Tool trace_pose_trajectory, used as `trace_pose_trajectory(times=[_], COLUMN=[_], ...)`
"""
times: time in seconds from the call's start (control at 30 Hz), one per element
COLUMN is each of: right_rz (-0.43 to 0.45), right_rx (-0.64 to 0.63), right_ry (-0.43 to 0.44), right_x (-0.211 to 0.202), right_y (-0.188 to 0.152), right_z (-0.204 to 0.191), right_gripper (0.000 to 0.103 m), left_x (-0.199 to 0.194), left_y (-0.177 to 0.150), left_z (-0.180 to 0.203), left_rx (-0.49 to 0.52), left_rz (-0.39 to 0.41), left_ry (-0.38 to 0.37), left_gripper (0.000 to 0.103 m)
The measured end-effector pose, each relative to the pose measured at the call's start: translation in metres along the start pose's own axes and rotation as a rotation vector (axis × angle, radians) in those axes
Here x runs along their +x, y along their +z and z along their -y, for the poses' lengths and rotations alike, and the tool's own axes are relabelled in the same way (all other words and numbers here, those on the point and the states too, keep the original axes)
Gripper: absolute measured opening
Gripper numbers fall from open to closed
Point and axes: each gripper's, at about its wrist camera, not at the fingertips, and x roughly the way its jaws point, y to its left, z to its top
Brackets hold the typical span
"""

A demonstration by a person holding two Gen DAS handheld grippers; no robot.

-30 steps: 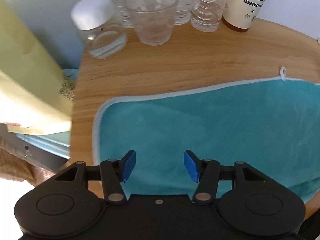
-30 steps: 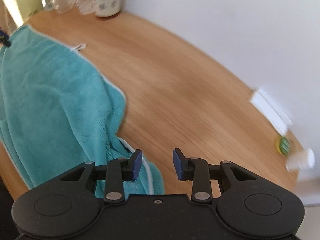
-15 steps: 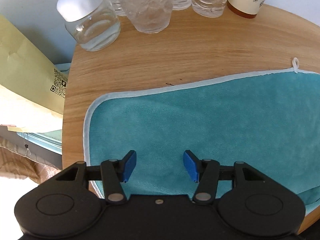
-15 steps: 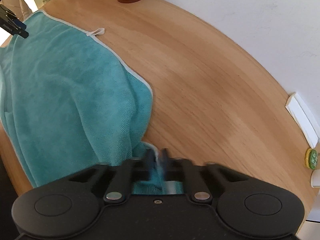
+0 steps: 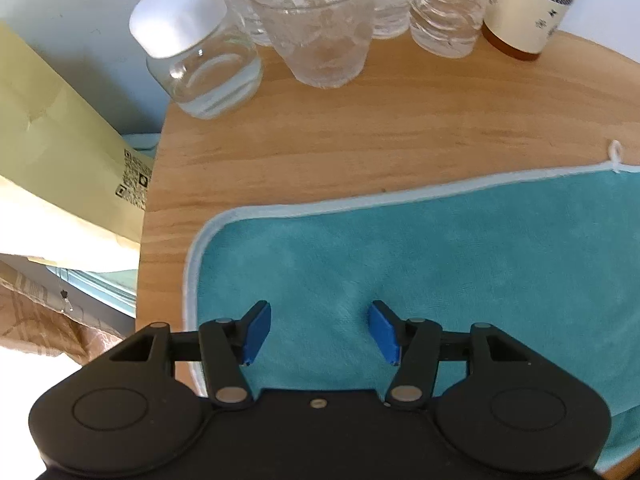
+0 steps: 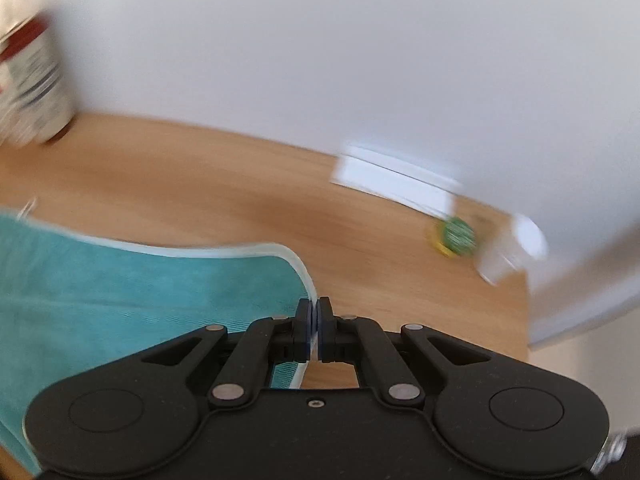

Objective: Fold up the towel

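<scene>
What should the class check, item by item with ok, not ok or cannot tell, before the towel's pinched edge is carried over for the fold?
1. Right gripper shut on the towel hem: ok, the pads meet on the white edging.
2. Left gripper ready to pin or grasp: not ok yet, open above the cloth, holding nothing.
3. Towel flat near the left gripper: ok, no wrinkles there.
4. Glassware clear of the fold path: ok, the tumbler and jar stand apart from the towel's far hem.
5. Hanging loop free: ok, lying on bare table.
6. Far-right towel corner's position: cannot tell, right view is blurred.
</scene>
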Motion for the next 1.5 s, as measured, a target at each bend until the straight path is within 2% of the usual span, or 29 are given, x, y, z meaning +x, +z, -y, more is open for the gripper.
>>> trace_pose_trajectory(times=[0.17, 0.33, 0.43, 0.6, 0.73, 0.9, 0.93, 1.03, 1.1, 1.2, 1.23, 1.43, 1.5], right_rz=[-0.009, -0.004, -0.016, -0.047, -0.073, -0.074, -0.075, -0.058, -0.036, -0.015, -0.013, -0.068, -0.083], right_rx=[0.043, 0.055, 0.053, 0.068, 0.042, 0.032, 0.03, 0.021, 0.042, 0.06, 0.06, 0.095, 0.113], right_ry=[-0.043, -0.075, -0.096, -0.145, -0.183, -0.215, -0.22, -0.233, -0.225, -0.184, -0.171, -0.015, 0.023], right_x=[0.021, 0.034, 0.045, 0.066, 0.081, 0.087, 0.087, 0.079, 0.062, 0.038, 0.033, 0.006, -0.008], right_y=[-0.015, -0.013, -0.008, 0.008, 0.013, 0.019, 0.021, 0.02, 0.016, 0.003, 0.0, -0.052, -0.075], right_z=[-0.001, 0.002, 0.005, 0.018, 0.021, 0.025, 0.025, 0.025, 0.027, 0.02, 0.017, -0.029, -0.044], right_gripper=[0.002, 0.002, 0.002, 0.002, 0.003, 0.005, 0.014, 0.027, 0.028, 0.037, 0.037, 0.037, 0.037], left_x=[0.0, 0.002, 0.005, 0.009, 0.011, 0.01, 0.007, -0.011, -0.022, -0.035, -0.036, -0.04, -0.046], left_y=[0.011, 0.027, 0.038, 0.055, 0.068, 0.071, 0.07, 0.064, 0.056, 0.042, 0.035, -0.002, -0.017], left_z=[0.01, 0.02, 0.024, 0.027, 0.034, 0.038, 0.037, 0.026, 0.019, 0.016, 0.016, 0.028, 0.029], left_rx=[0.013, 0.023, 0.016, -0.017, -0.035, -0.078, -0.094, -0.137, -0.156, -0.152, -0.146, -0.084, -0.057], left_rz=[0.017, 0.033, 0.045, 0.065, 0.087, 0.104, 0.105, 0.143, 0.165, 0.173, 0.169, 0.103, 0.083], left_ry=[0.017, 0.041, 0.055, 0.052, 0.092, 0.093, 0.09, 0.075, 0.067, 0.053, 0.048, -0.072, -0.079], left_gripper=[0.059, 0.059, 0.065, 0.068, 0.068, 0.067, 0.067, 0.067, 0.067, 0.067, 0.067, 0.067, 0.067])
